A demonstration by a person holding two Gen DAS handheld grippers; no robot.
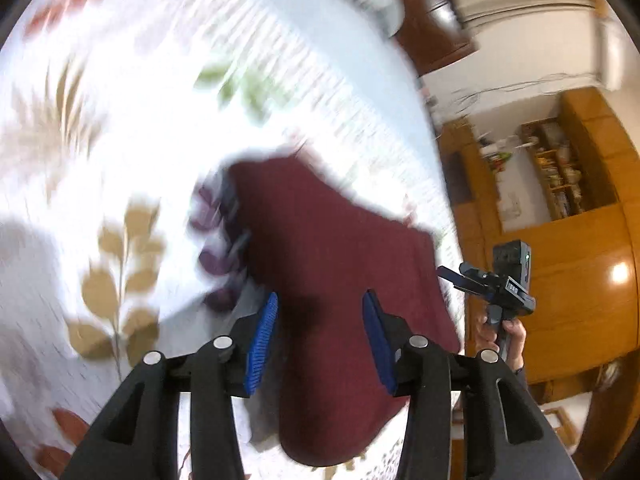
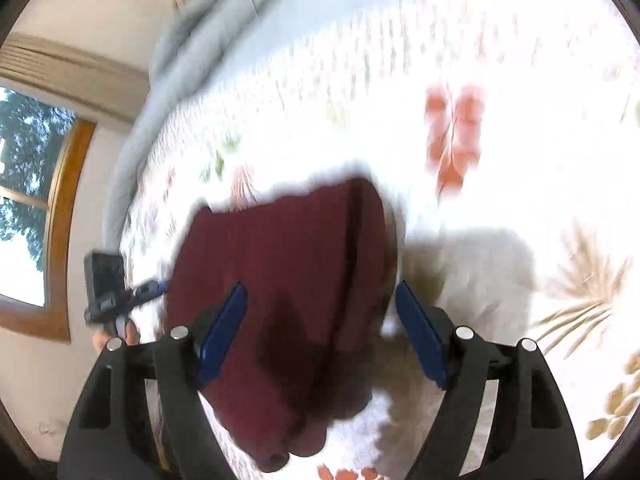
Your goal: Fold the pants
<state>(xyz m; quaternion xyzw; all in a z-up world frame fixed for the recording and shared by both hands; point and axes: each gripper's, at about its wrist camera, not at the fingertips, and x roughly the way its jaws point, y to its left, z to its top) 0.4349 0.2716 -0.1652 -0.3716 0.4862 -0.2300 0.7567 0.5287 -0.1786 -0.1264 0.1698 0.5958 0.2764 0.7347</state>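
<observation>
Maroon pants (image 1: 340, 264), folded into a thick bundle, lying on a bedspread (image 1: 120, 100) (white, printed with tan, green and coral leaves). In the left wrist view, left gripper (image 1: 318, 340) poised just above the near part of the fabric, blue pads (image 1: 262, 344) standing apart on either side of it, jaws partly open, nothing pinched. In the right wrist view, right gripper (image 2: 320, 332) likewise over the near end of the bundle, jaws spread wider, pads clear of the cloth on both sides, the right one out past the fabric's edge over the bedspread. Each gripper visible from the other's camera at the side of the pants, gripped by a hand (image 1: 502, 332). Farther off, grey folded bedding (image 2: 192, 40) at the bed's edge, a wood-framed window (image 2: 52, 216), wooden shelves (image 1: 556, 168). Much of both views blurred.
</observation>
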